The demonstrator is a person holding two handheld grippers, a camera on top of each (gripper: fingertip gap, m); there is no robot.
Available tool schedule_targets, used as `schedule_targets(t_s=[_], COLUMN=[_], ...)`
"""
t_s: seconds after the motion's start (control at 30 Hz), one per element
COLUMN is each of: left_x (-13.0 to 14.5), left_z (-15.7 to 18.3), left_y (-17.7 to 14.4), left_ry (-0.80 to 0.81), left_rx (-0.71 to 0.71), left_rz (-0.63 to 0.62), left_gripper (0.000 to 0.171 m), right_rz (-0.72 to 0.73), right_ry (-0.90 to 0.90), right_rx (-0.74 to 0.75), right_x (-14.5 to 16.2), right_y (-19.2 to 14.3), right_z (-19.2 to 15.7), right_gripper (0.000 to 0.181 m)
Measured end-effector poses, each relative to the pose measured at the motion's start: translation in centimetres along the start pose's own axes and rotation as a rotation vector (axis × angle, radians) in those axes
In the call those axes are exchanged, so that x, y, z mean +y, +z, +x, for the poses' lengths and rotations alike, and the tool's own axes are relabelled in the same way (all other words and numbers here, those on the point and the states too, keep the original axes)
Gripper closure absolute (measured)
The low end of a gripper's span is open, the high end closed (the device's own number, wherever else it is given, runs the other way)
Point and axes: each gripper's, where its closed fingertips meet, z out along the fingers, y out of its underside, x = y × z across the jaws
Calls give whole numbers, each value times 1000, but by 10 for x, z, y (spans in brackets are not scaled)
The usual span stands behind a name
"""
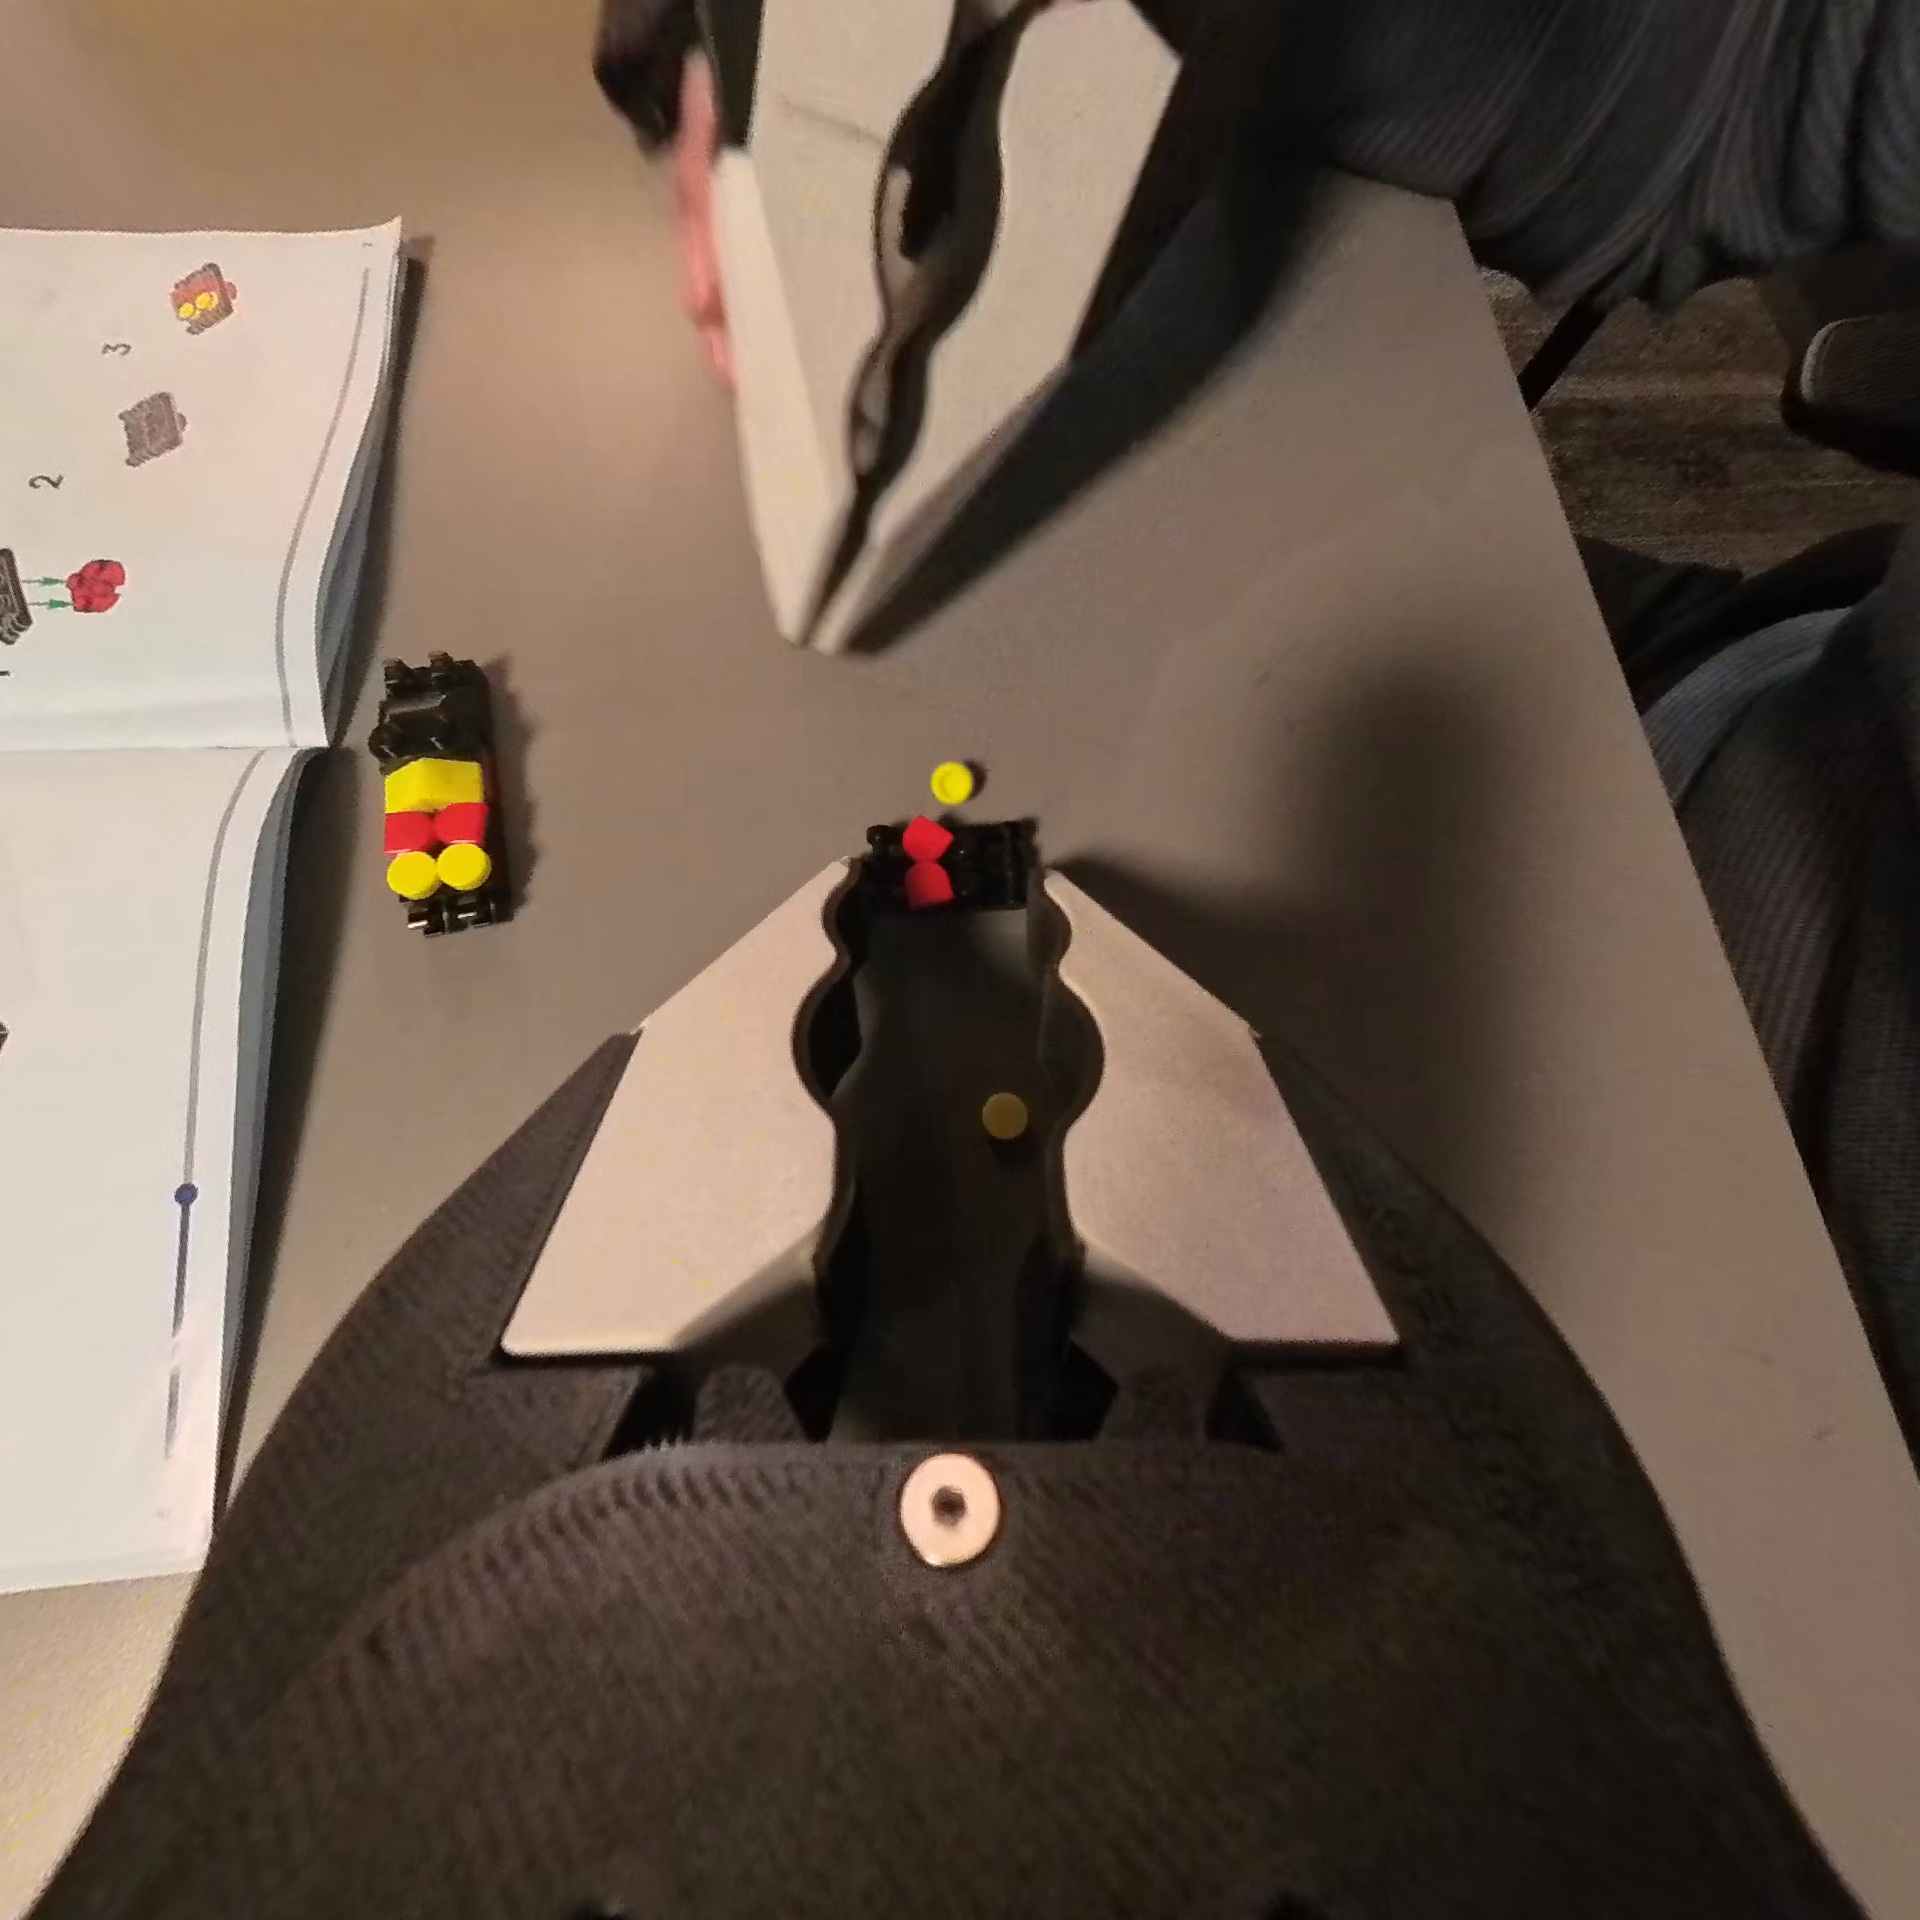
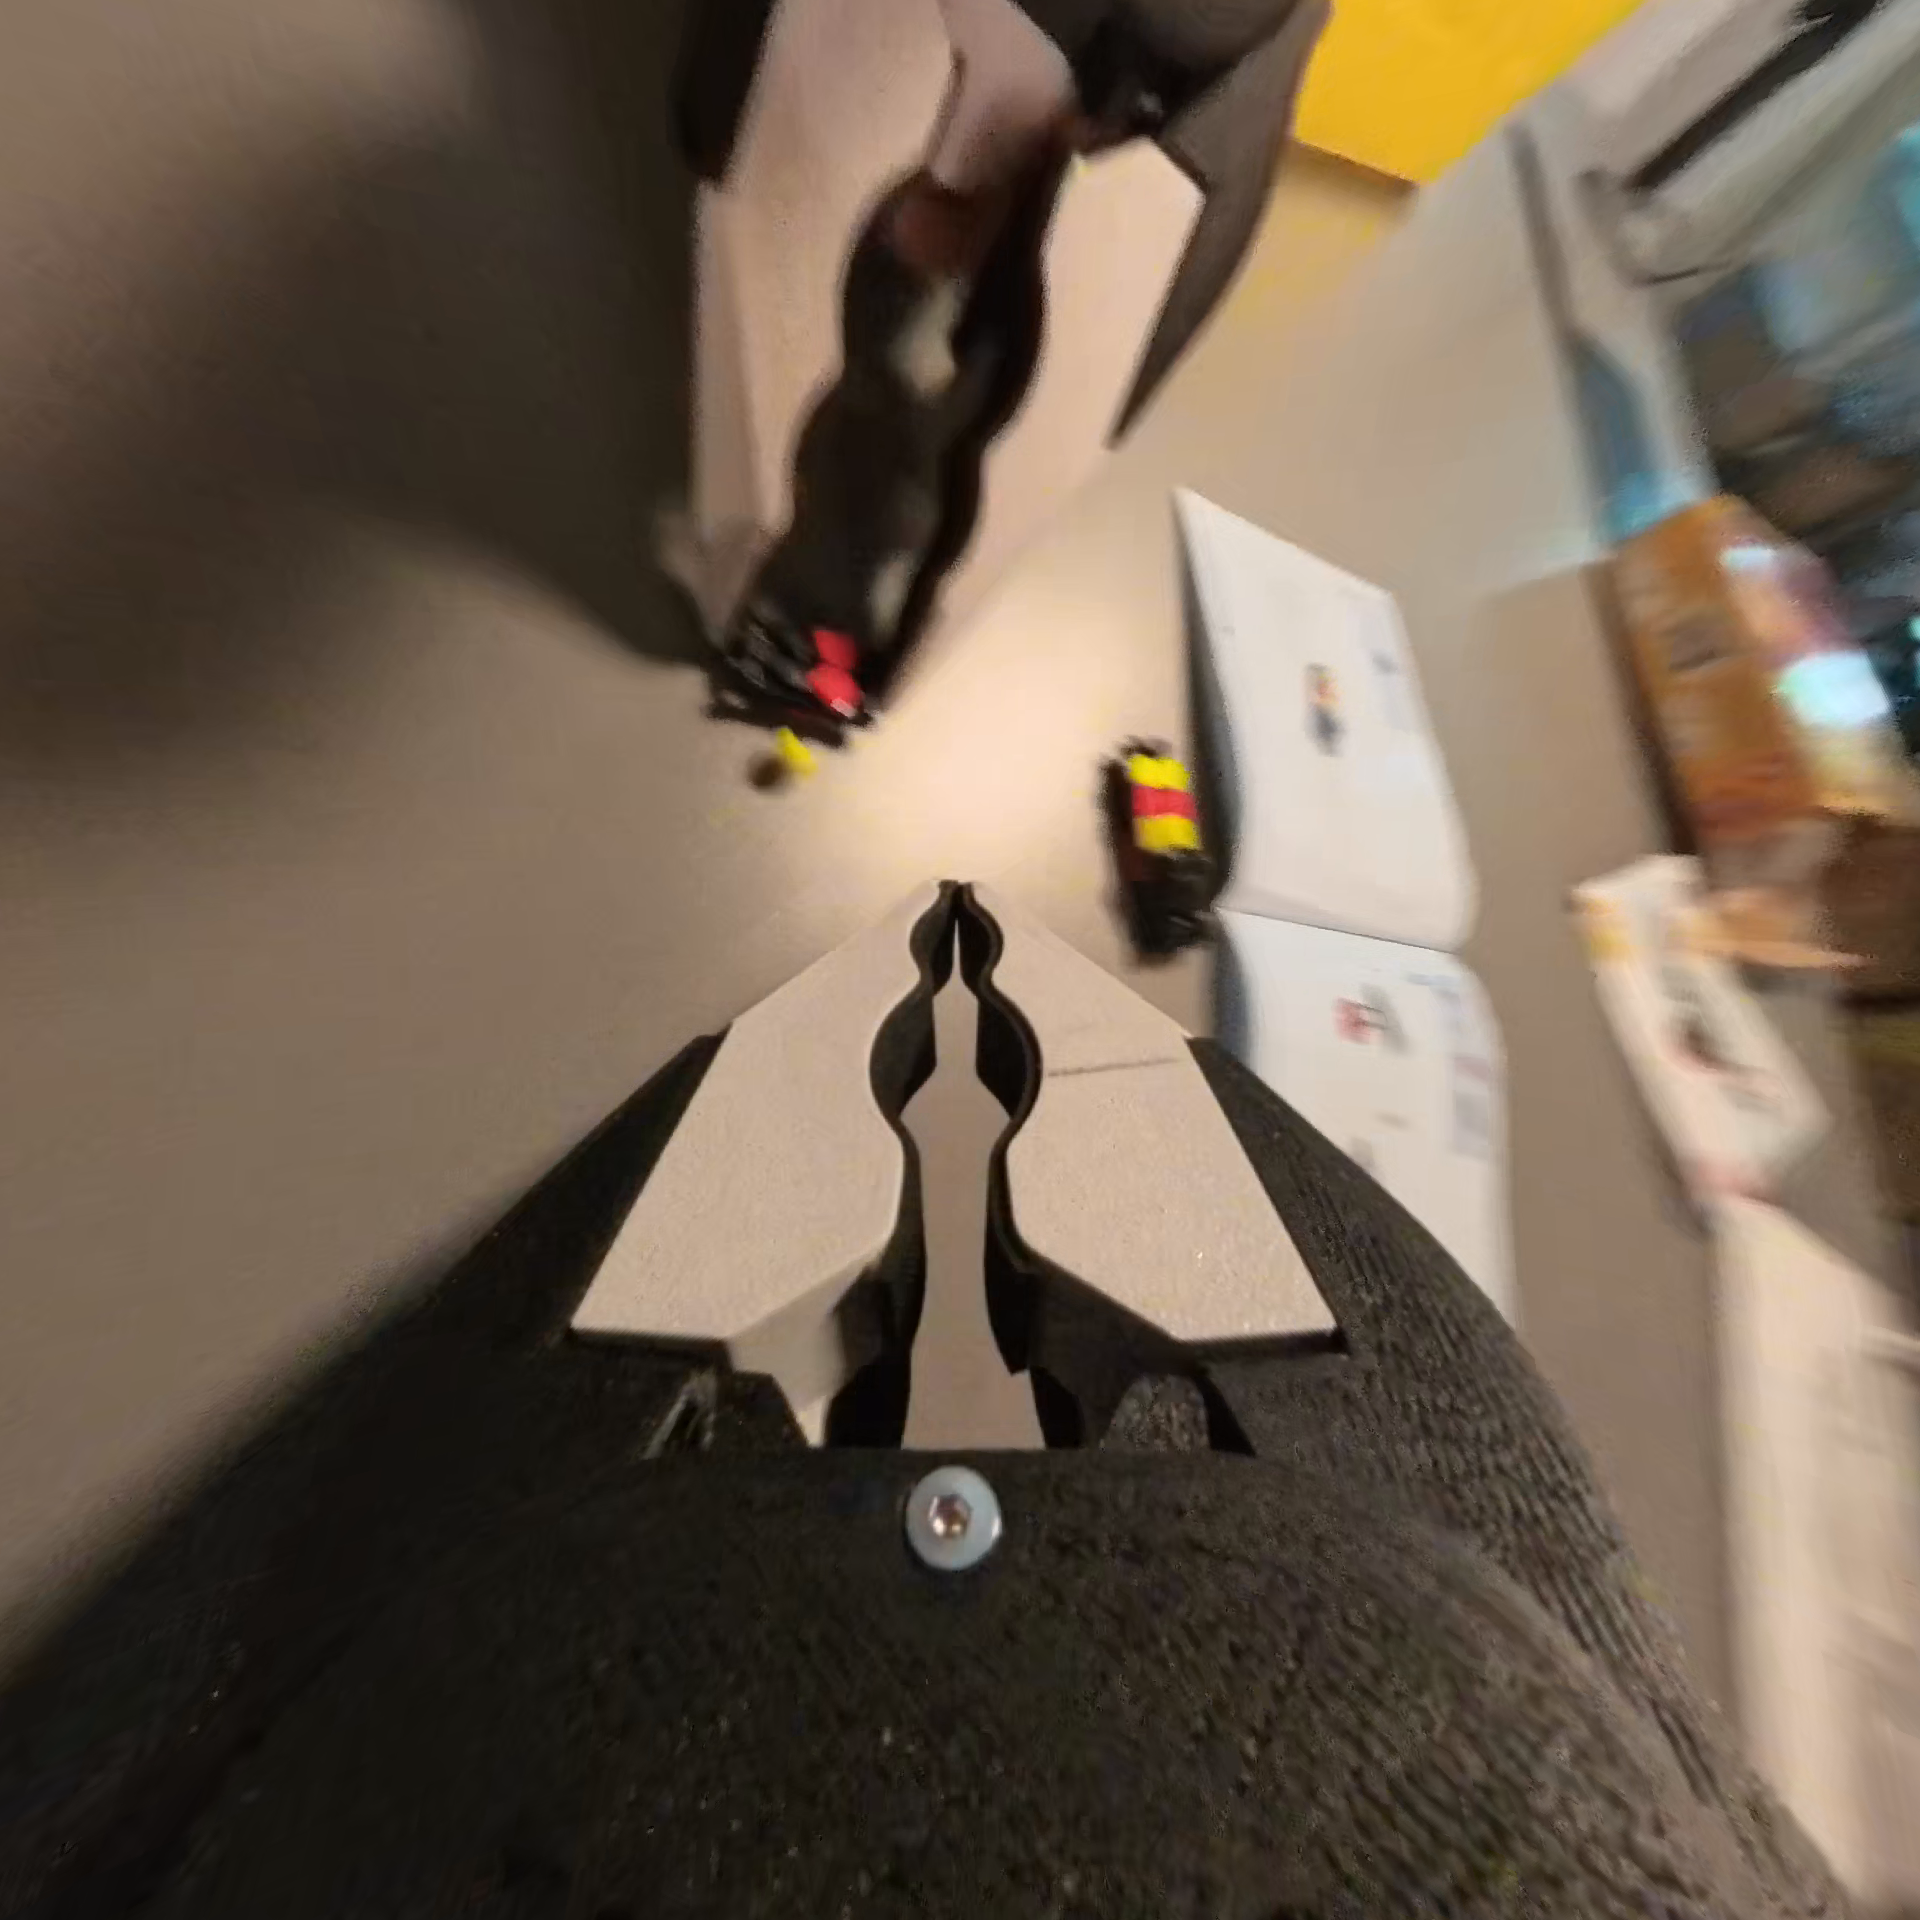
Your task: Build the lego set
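Note:
My left gripper (image 1: 951,868) is shut on a black lego piece with two red parts on top (image 1: 951,868), pressing it on the grey table (image 1: 644,582); it also shows in the right wrist view (image 2: 805,675). A small round yellow piece (image 1: 954,781) lies loose just beyond it, seen also in the right wrist view (image 2: 795,750). A second yellow round piece (image 1: 1004,1117) lies on the table under my left fingers. My right gripper (image 2: 954,891) is shut with nothing between its pads, raised above the table; in the left wrist view it shows at the top (image 1: 821,623).
A finished black lego assembly with yellow and red pieces (image 1: 442,800) lies left, beside an open instruction booklet (image 1: 156,623). In the right wrist view it (image 2: 1158,842) lies right of my fingers by the booklet (image 2: 1330,727). The table's edge runs down the right (image 1: 1621,644). My hands' fingertips stand some 6 centimeters from each other.

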Motion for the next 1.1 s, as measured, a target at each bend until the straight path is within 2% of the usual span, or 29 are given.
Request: schedule_targets(t_s=[0.07, 0.13, 0.2, 0.27, 0.33, 0.37, 0.53, 0.63, 1.1], left_x=[0, 0, 0, 0, 1, 1, 1, 1, 1], left_z=[0, 0, 0, 0, 1, 1, 1, 1, 1], left_y=[0, 0, 0, 0, -1, -1, -2, -2, -2], left_ry=[1, 2, 2, 2, 2, 1, 0, -2, -1], left_rx=[-1, -1, -2, -2, 5, 10, 18, 19, 19], left_rz=[0, 0, -1, -1, -1, -1, 0, 0, 0], left_gripper=[141, 141, 141, 141, 141, 141, 141, 141, 141], right_rz=[-136, -234, -198, -17, 143, 178, 81, 79, 56], right_ry=[-208, -319, -138, 122, 286, 335, 323, 332, 376], right_rx=[146, 180, 49, -121, -200, -232, -313, -331, -284], right_x=[12, 20, 19, -3, -22, -26, -20, -25, -30], right_y=[-6, -9, -4, -1, -2, -1, 8, 11, 22], right_z=[18, 22, 4, -17, -20, -21, -39, -43, -41], right_gripper=[181, 181, 181, 172, 170, 170, 168, 170, 174])
